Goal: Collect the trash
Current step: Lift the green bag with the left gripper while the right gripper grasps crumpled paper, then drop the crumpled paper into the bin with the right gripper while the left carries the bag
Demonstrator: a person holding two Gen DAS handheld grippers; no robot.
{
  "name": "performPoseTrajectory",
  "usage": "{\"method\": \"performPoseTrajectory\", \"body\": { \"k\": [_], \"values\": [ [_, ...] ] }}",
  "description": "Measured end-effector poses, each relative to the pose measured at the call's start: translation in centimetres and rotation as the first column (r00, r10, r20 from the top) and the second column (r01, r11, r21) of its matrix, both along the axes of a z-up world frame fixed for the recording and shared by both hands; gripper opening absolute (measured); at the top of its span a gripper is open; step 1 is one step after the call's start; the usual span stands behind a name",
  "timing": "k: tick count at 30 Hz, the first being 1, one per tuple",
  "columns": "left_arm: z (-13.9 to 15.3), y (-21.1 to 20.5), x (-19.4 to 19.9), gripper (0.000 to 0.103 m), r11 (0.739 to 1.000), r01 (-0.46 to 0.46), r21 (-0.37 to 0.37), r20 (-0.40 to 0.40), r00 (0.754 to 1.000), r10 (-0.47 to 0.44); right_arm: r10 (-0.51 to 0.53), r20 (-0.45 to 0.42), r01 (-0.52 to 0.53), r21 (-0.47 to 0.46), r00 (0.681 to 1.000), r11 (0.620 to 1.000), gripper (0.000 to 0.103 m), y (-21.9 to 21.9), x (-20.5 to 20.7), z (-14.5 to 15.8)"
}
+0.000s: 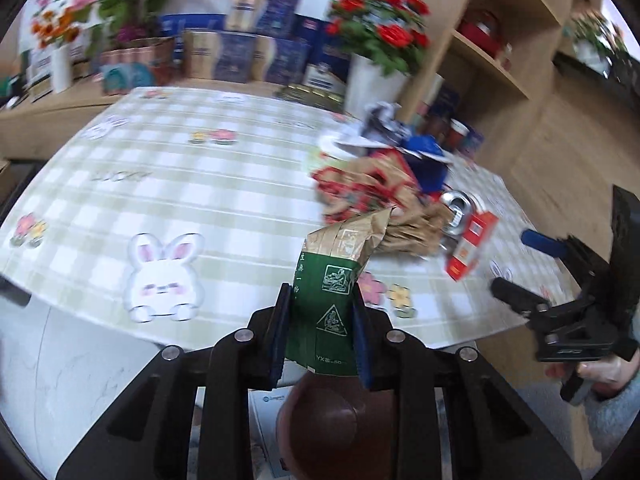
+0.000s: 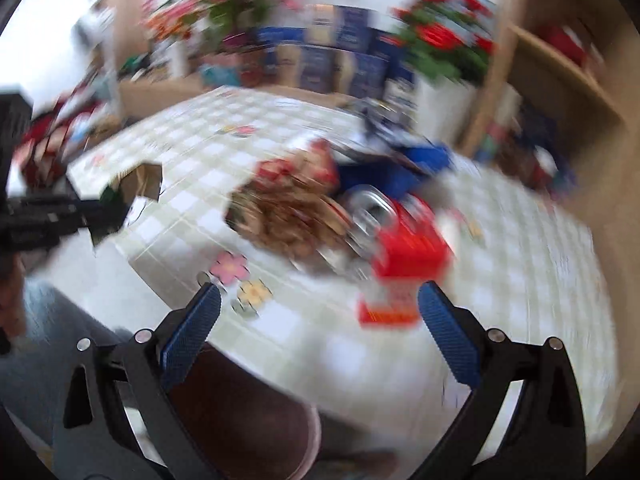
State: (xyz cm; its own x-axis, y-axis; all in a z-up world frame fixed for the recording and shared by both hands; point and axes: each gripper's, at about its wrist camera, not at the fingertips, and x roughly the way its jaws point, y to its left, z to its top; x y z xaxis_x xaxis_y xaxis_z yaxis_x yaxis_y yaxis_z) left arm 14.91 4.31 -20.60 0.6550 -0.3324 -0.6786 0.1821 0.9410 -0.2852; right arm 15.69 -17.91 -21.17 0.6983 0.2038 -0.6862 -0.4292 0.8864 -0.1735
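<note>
My left gripper (image 1: 321, 294) is shut on a green and tan paper packet (image 1: 340, 256), held upright just off the near edge of the checked table (image 1: 200, 184). The trash pile lies at the table's right: a crumpled brown paper bag (image 1: 384, 196), a silver can (image 1: 460, 208), a red box (image 1: 472, 246) and a blue item (image 1: 428, 164). My right gripper (image 2: 319, 292) is open, its blue pads wide apart, with the red box (image 2: 404, 256) on the table just beyond them. The right wrist view is blurred. That view also shows the left gripper (image 2: 80, 216) at the left with the packet (image 2: 140, 184).
A dark brown rounded object (image 1: 336, 420) sits below the left gripper, off the table. Red flowers in a white pot (image 1: 372, 68), stacked blue boxes (image 1: 256, 52) and a wooden shelf unit (image 1: 492, 52) stand behind the table. A person's hand (image 1: 592, 372) holds the right gripper.
</note>
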Motion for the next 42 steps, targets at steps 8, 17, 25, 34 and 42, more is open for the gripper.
{"method": "performPoseTrajectory", "body": {
  "k": [8,17,25,34,42],
  "values": [
    [-0.1,5.8,-2.1,0.027,0.995,-0.102,-0.005,0.015,0.995,0.103,0.156,0.011,-0.145,-0.306,0.988,0.941,0.096,8.0,5.7,-2.8],
    [-0.3,9.0,-3.9,0.027,0.984,-0.167,-0.054,0.016,0.986,0.168,0.147,-0.023,-0.145,-0.365,0.989,0.920,0.062,9.4,6.5,-4.3],
    [1.1,8.0,-4.8,0.027,0.987,-0.142,-0.074,0.050,0.988,0.146,0.118,0.009,-0.119,0.024,0.993,0.993,0.047,7.1,3.8,1.3],
    [4.3,5.9,-6.9,0.027,0.994,-0.087,-0.071,0.111,0.989,0.095,0.081,0.081,-0.098,0.232,0.993,0.968,0.040,3.3,-2.4,6.0],
    [5.8,2.9,-9.4,0.027,0.999,-0.013,-0.048,0.140,0.990,0.020,0.067,0.065,-0.084,0.307,0.996,0.948,0.039,-0.4,-9.0,6.1]
  ]
}}
